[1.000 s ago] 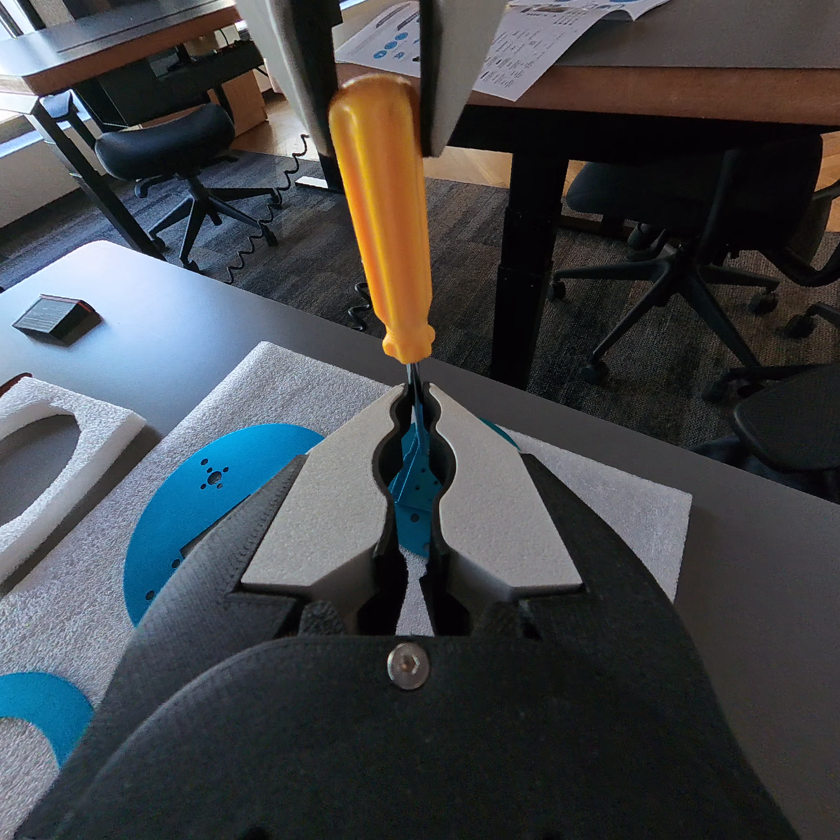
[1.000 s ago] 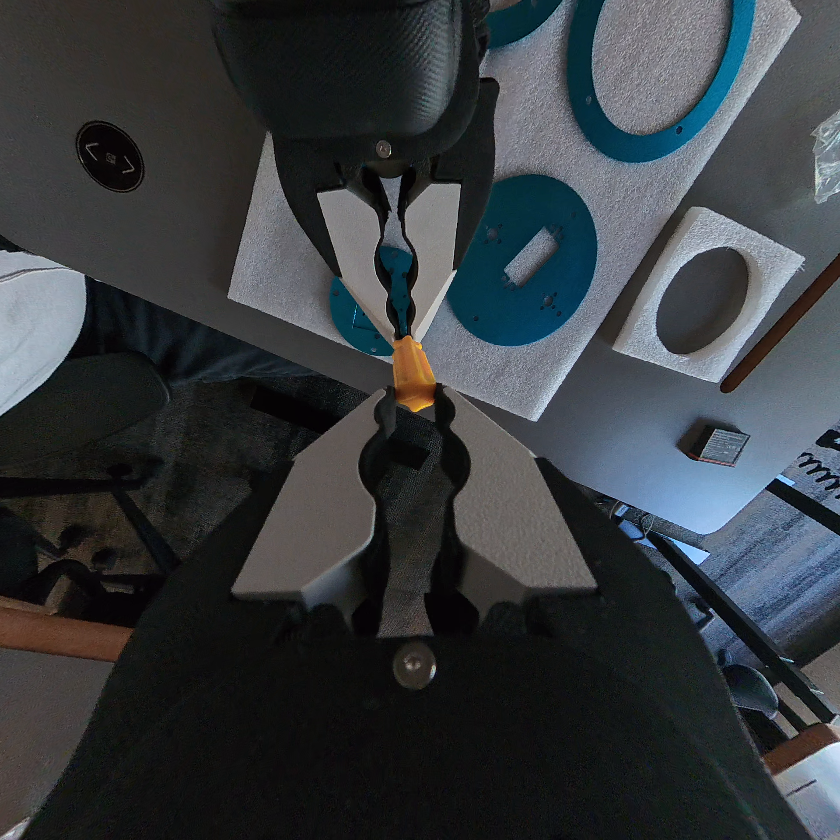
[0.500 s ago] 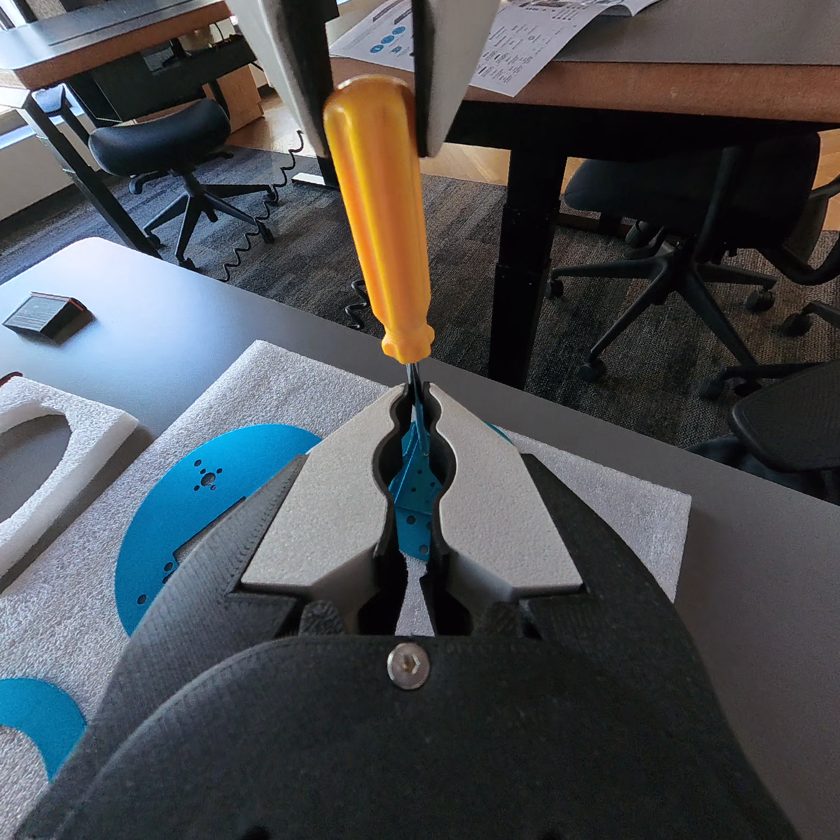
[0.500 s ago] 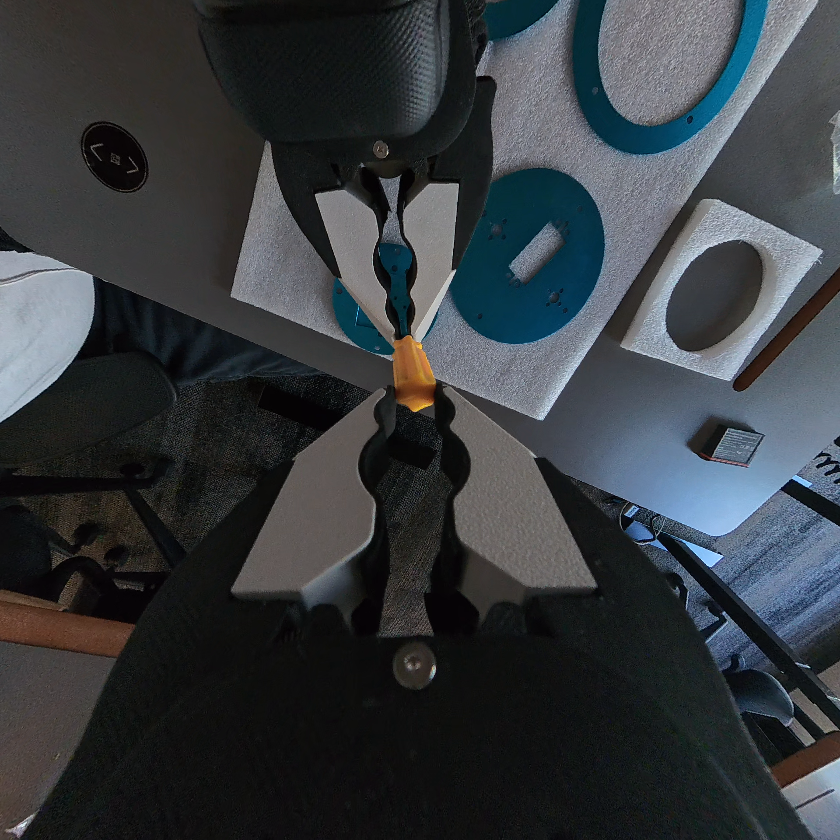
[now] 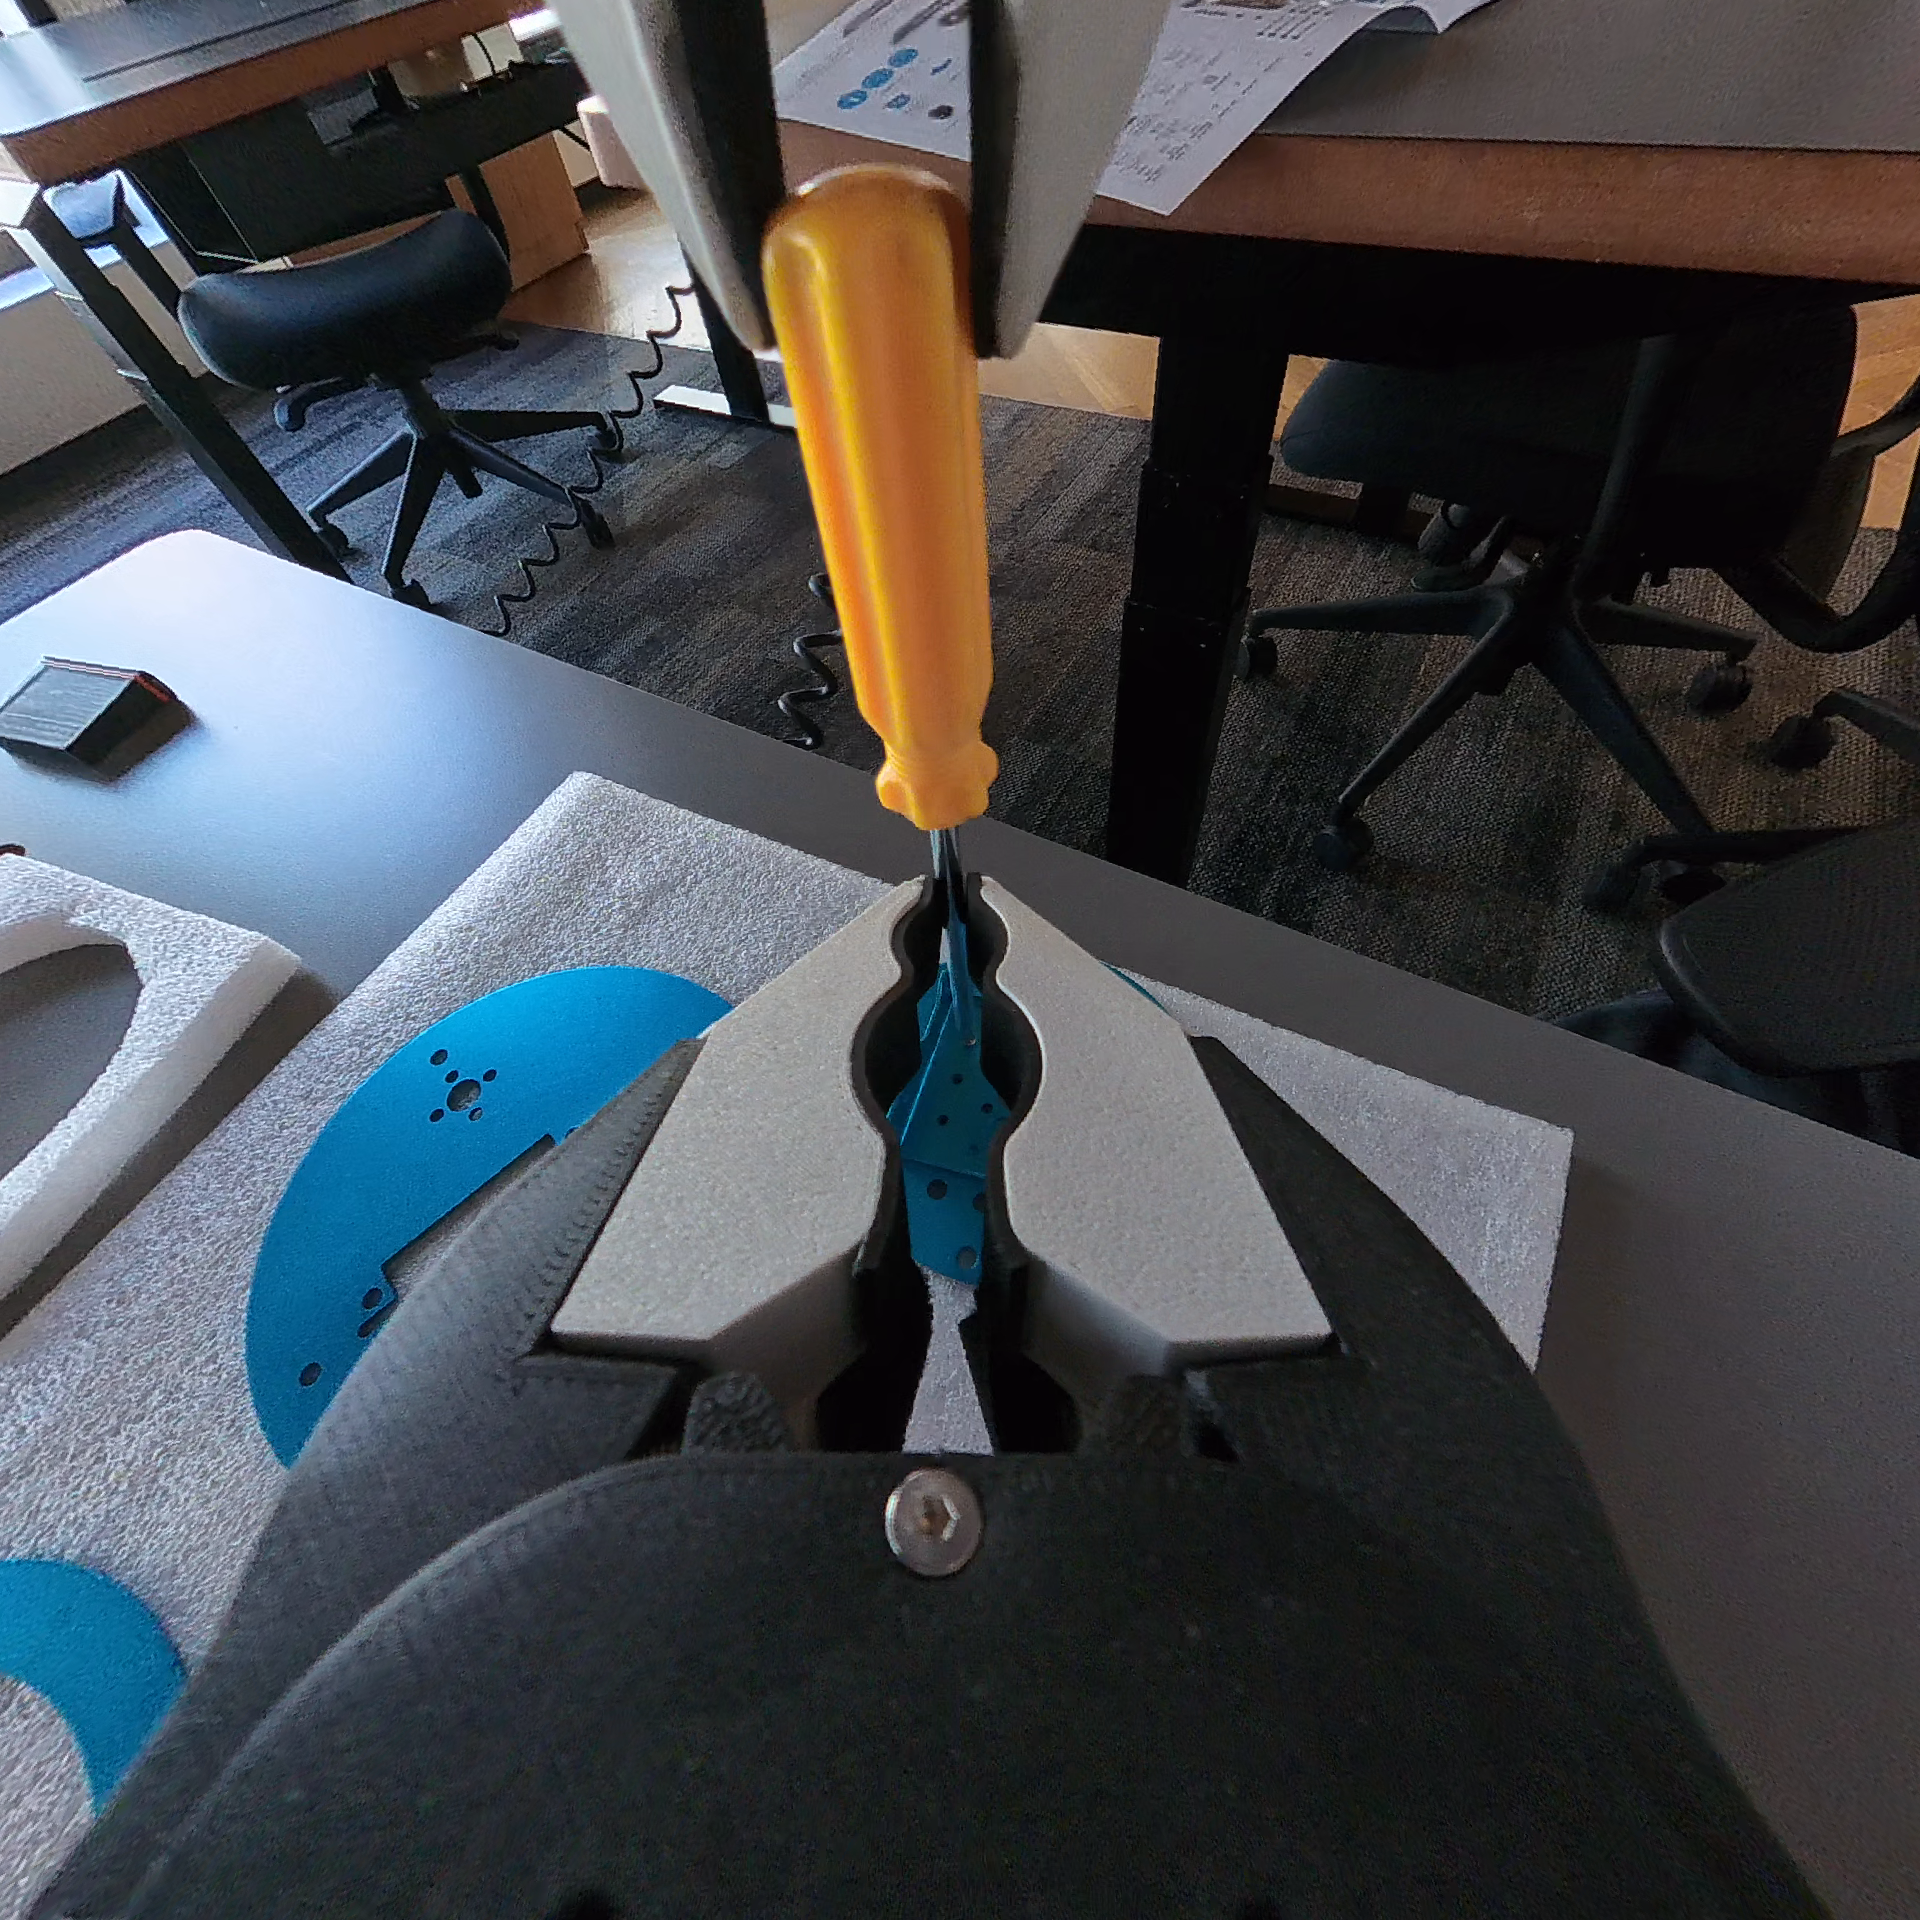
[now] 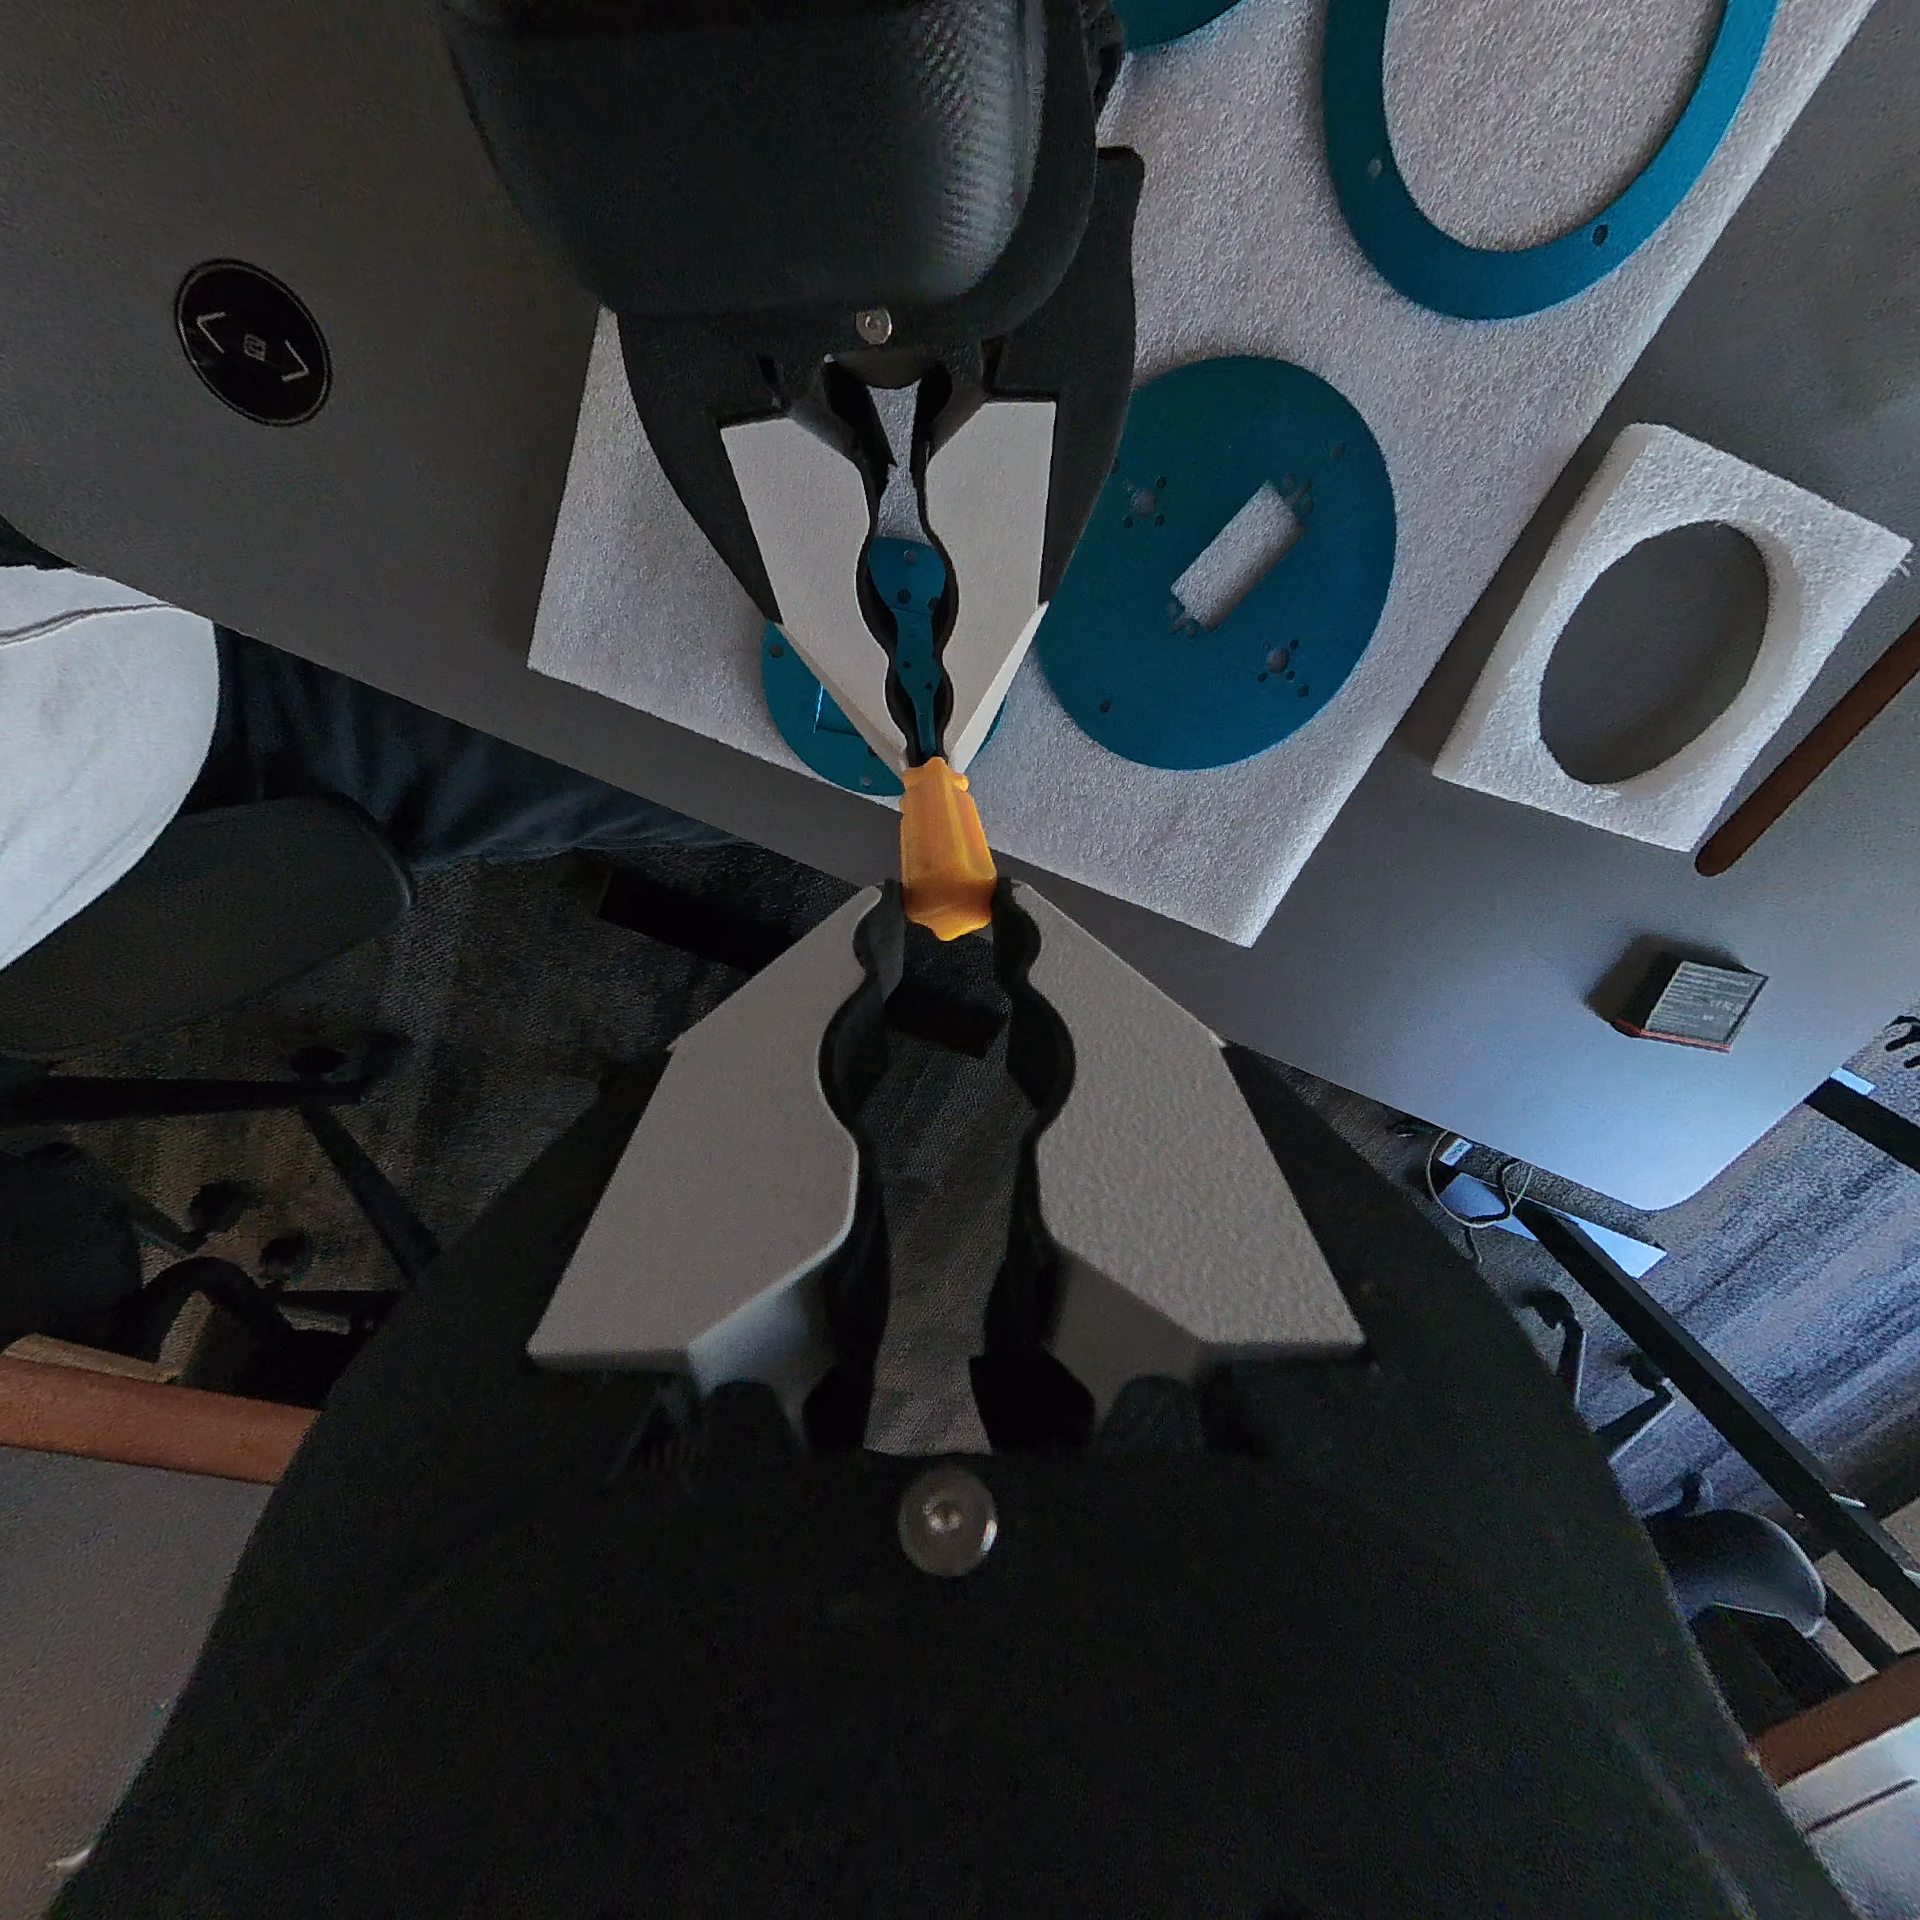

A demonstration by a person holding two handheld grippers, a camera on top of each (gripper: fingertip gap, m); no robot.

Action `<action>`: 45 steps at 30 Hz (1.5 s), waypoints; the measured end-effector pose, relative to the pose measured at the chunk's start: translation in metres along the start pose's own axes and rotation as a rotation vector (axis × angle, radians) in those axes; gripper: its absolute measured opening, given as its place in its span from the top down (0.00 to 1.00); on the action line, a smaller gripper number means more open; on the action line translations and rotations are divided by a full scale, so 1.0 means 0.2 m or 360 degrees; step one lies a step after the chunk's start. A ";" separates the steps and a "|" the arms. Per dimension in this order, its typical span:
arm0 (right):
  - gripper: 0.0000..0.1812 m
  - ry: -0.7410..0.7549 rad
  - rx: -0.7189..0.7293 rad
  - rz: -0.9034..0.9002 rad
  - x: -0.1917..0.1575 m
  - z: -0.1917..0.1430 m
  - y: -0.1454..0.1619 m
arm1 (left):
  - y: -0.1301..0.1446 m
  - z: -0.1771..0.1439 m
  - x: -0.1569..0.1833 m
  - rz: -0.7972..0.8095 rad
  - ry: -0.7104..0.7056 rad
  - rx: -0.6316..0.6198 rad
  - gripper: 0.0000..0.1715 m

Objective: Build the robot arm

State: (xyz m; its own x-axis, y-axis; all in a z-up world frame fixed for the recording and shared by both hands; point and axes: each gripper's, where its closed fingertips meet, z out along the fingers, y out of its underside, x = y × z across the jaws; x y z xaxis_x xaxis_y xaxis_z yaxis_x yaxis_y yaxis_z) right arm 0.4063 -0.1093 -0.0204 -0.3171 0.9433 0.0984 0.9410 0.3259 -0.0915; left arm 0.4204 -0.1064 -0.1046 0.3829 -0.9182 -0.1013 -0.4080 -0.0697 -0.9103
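Observation:
My left gripper (image 5: 951, 894) is shut on a small blue perforated bracket (image 5: 945, 1132) and holds it over the white foam sheet (image 5: 644, 883). An orange-handled screwdriver (image 5: 894, 499) stands upright over it, with its thin shaft (image 5: 948, 857) going down between my left fingertips onto the bracket. My right gripper (image 6: 943, 899) is shut on the top of the screwdriver handle (image 6: 940, 852) and points down at the table. From above, the left gripper (image 6: 920, 743) and the bracket (image 6: 914, 634) show just beyond the handle. The screwdriver tip is hidden.
On the foam lie a blue round plate with a slot (image 6: 1216, 561), a blue ring (image 6: 1538, 156) and a small blue disc (image 6: 800, 717). A foam block with an oval hole (image 6: 1683, 644) and a small black box (image 6: 1683, 997) sit beside it. The table edge and office chairs (image 5: 1538, 582) are close behind. My hands' fingertips stand some 9 cm from each other.
The right wrist view has turned slightly around the screwdriver, and the handle is a little blurred now. Both grippers stay shut on the same things in the same place.

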 end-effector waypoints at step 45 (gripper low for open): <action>0.92 0.0034 -0.0116 -0.0082 -0.02 0.02 -0.02 | 0.00 0.01 0.01 0.0028 0.0000 -0.0011 0.99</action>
State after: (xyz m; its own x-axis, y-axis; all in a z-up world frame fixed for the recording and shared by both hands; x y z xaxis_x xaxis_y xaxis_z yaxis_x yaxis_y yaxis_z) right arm 0.4035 -0.1143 -0.0239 -0.3635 0.9236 0.1221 0.9299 0.3677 -0.0133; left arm 0.4225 -0.1070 -0.1060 0.3758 -0.9192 -0.1175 -0.4204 -0.0561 -0.9056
